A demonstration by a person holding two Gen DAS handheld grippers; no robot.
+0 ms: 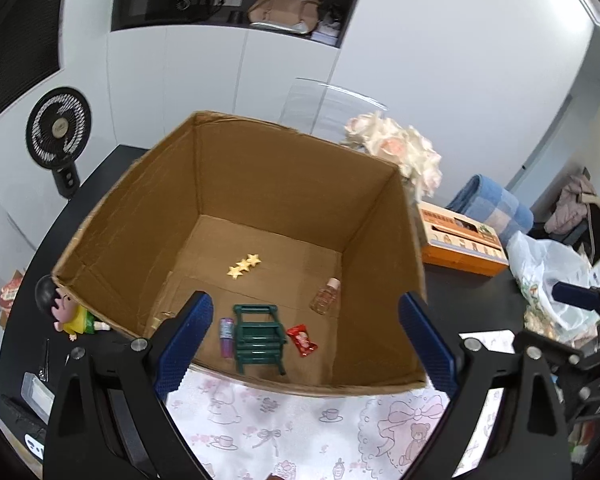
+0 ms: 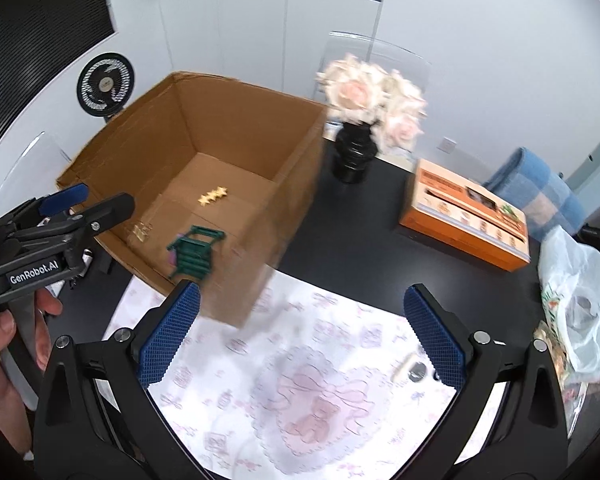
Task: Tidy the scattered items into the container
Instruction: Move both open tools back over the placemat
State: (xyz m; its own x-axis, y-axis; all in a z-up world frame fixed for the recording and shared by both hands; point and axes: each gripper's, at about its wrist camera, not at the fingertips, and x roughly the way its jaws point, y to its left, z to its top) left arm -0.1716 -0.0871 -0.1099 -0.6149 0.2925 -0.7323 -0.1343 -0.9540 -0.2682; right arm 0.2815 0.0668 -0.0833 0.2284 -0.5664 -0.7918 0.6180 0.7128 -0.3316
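The black worktop (image 2: 340, 216) carries an open cardboard box (image 1: 284, 184), the container here, which stands partly on a pink-printed cloth (image 2: 300, 380) spread at the near edge. On the box floor lie a green toy chair (image 1: 260, 336) tipped on its back, a small clear bottle (image 1: 325, 295) near the right wall, a red wrapped sweet (image 1: 302, 340) just right of the chair, a purple tube (image 1: 226, 336) just left of it, and a strip of three gold stars (image 1: 244, 265) further back.

Outside the box, a cartoon figurine (image 1: 66, 312) lies on the worktop against the box's left wall. On the cloth, close to the right tool's right finger, sits a small pale piece beside a round metallic one (image 2: 414, 370); the blur keeps me from naming either.

The left tool (image 1: 304, 340) hangs over the box's near rim, spread wide with nothing between its fingers. The right tool (image 2: 302, 332) hovers over the cloth, likewise spread and empty.

My reading: sorting is well along, with several items in the box and at least the figurine and the small pieces on the cloth outside it. The step in hand looks like a reach for another item. The small pieces call for a low, careful pinch flat against the cloth; the figurine needs a grip across its body.
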